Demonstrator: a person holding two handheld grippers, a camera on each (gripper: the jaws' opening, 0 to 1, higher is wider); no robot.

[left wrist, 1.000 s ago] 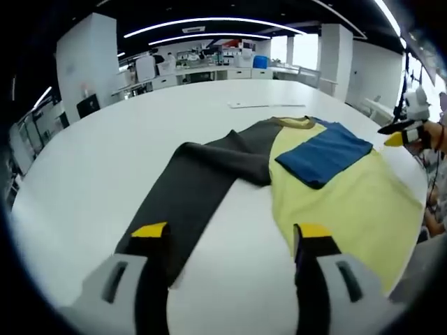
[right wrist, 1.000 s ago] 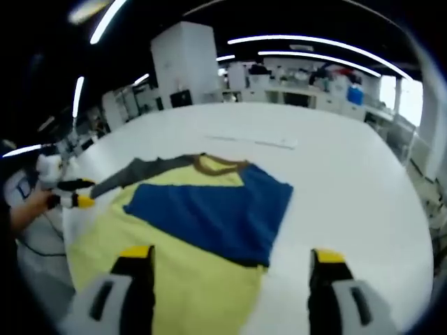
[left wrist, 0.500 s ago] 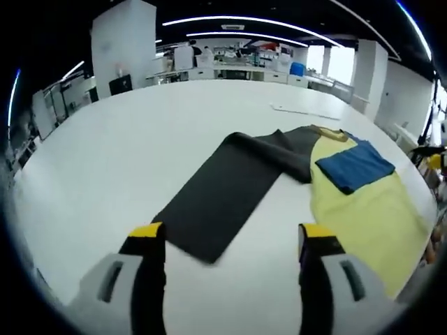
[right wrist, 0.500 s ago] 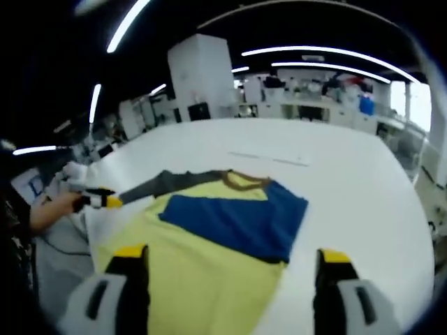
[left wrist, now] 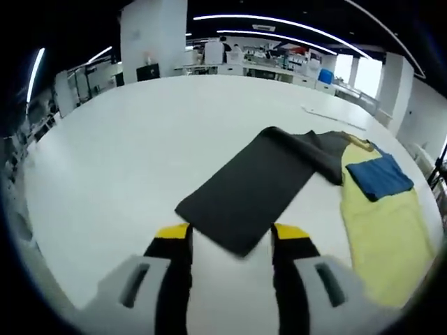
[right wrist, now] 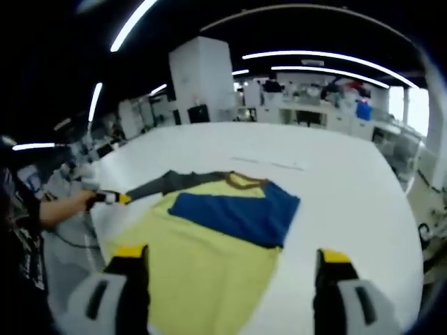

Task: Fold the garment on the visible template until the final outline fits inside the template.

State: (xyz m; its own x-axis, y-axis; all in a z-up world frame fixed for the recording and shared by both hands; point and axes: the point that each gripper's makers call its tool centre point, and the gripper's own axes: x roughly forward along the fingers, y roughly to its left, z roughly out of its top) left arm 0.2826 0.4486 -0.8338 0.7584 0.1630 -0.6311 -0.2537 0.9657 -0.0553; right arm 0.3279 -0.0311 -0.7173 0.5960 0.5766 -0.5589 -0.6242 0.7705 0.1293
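Left gripper [left wrist: 230, 237]: jaws parted, narrow gap, yellow tips on either side of the near end of the dark sleeve [left wrist: 244, 199]; I can't tell whether they touch the cloth. Sleeve lies flat on the white counter [left wrist: 105, 153], stretched out toward me, away from the yellow body [left wrist: 380, 216] at far right. Blue sleeve [left wrist: 379, 177] folded over the body, near the brown collar [left wrist: 356, 142].

Right gripper [right wrist: 227, 258]: jaws wide apart, holding nothing, above the near hem of the garment [right wrist: 209, 251]. In the right gripper view the yellow body faces me; blue sleeve [right wrist: 234, 213] is laid across the chest below the collar [right wrist: 246, 181]. Dark sleeve [right wrist: 164, 183] runs out left, and the left gripper [right wrist: 112, 198], in a hand [right wrist: 70, 207], sits at its end.

Thin pale strip [right wrist: 269, 165] lies on the counter [right wrist: 349, 202] beyond the collar; too faint to tell what it is. Lab benches and white pillar [right wrist: 202, 80] far behind.
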